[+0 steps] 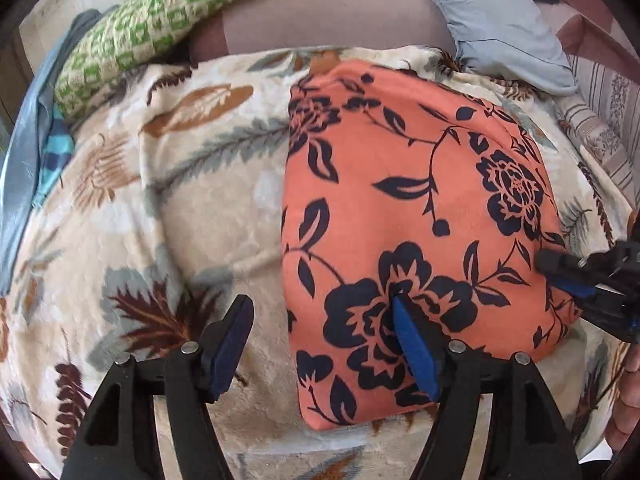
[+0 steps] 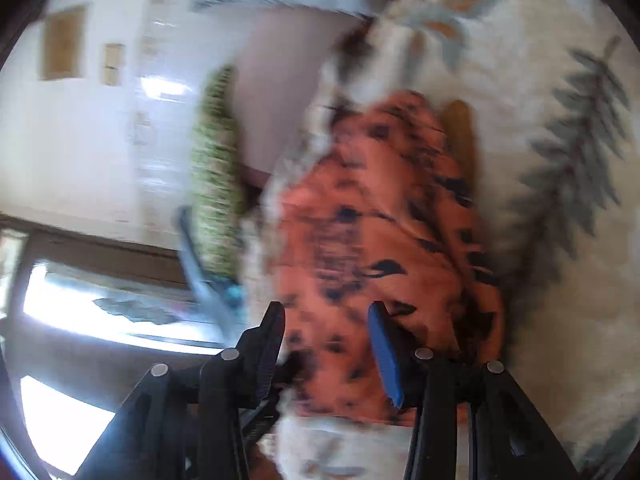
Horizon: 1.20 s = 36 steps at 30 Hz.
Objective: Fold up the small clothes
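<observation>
An orange cloth with black flowers [image 1: 404,208] lies folded flat on the cream leaf-print blanket [image 1: 192,200]. My left gripper [image 1: 320,320] is open above the cloth's left edge, empty, its right finger over the cloth. My right gripper [image 1: 560,276] comes in at the cloth's right edge in the left wrist view. In the blurred right wrist view my right gripper [image 2: 328,320] is open, jaws apart over the same orange cloth [image 2: 376,240], holding nothing.
A green-and-white checked cloth [image 1: 152,28] and a blue-grey cloth [image 1: 24,152] lie at the far left. A light blue pillow [image 1: 496,20] lies at the back right. A striped sheet [image 1: 604,120] is at the right edge.
</observation>
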Available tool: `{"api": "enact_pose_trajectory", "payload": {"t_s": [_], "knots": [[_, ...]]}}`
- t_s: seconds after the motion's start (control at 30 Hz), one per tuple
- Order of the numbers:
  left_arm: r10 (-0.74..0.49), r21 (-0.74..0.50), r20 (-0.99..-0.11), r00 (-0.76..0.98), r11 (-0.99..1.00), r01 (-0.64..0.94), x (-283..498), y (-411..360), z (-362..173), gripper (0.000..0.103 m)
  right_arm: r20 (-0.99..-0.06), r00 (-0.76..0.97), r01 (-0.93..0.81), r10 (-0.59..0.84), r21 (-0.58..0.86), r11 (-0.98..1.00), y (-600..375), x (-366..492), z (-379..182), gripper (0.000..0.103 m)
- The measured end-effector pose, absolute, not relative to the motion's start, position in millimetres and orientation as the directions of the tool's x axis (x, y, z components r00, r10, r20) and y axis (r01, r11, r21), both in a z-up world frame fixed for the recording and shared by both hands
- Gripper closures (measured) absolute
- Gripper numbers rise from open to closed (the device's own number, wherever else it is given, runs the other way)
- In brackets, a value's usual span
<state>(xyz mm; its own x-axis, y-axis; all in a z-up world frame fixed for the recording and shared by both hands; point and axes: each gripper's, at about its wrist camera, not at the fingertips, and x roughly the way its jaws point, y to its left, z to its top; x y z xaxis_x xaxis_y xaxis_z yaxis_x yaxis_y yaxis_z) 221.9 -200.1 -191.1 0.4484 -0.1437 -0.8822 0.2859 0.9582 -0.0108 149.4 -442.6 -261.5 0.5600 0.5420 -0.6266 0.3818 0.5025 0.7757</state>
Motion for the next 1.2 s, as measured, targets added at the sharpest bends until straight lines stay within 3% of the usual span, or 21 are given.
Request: {"api": "enact_pose_trajectory", "payload": {"t_s": [0.03, 0.2, 0.33, 0.57, 0.6, 0.63, 0.73, 1.0, 1.2], "knots": [[-0.159, -0.028, -0.88, 0.447, 0.958, 0.287, 220.9, -195.8, -189.8, 0.03, -0.634, 0.56, 0.386, 0.533, 0.769, 0.509, -446.3, 147.1, -265.3, 0.102], [-0.19, -0.023, -0.851, 0.49, 0.945, 0.325, 237.1, -205.6, -155.2, 0.03, -0.568, 0.565, 0.378, 0.599, 0.823, 0.424, -456.7, 147.8, -279.6, 0.102], [-0.187, 0.0, -0.837, 0.514, 0.94, 0.342, 281.1, -235.0, -135.9, 0.03, -0.583, 0.557, 0.375, 0.591, 0.812, 0.447, -460.6, 148.4, -275.9, 0.102], [-0.074, 0.073, -0.893, 0.445, 0.95, 0.304, 386.4, -301.0, -186.8, 0.03, -0.578, 0.559, 0.356, 0.594, 0.815, 0.458, -455.9, 156.5, -268.1, 0.102], [-0.035, 0.105, -0.896, 0.444, 0.952, 0.288, 399.2, -306.4, -198.4, 0.026, -0.579, 0.56, 0.354, 0.593, 0.814, 0.461, -456.1, 156.1, -268.1, 0.102], [-0.007, 0.128, -0.894, 0.448, 0.954, 0.27, 408.9, -309.6, -207.9, 0.013, -0.583, 0.558, 0.352, 0.59, 0.811, 0.468, -456.4, 154.9, -268.0, 0.102], [-0.011, 0.09, -0.885, 0.466, 0.977, 0.193, 420.8, -305.9, -216.1, 0.004, -0.603, 0.55, 0.346, 0.577, 0.794, 0.5, -453.3, 160.5, -265.3, 0.102], [-0.267, -0.151, -0.842, 0.469, 0.951, 0.269, 376.1, -263.7, -176.5, 0.006, -0.575, 0.57, 0.349, 0.587, 0.816, 0.461, -455.8, 164.9, -260.9, 0.099], [-0.28, -0.072, -0.844, 0.458, 0.905, 0.419, 291.1, -238.8, -176.1, 0.006, -0.478, 0.679, 0.217, 0.557, 0.856, 0.47, -456.6, 163.4, -228.6, 0.094]]}}
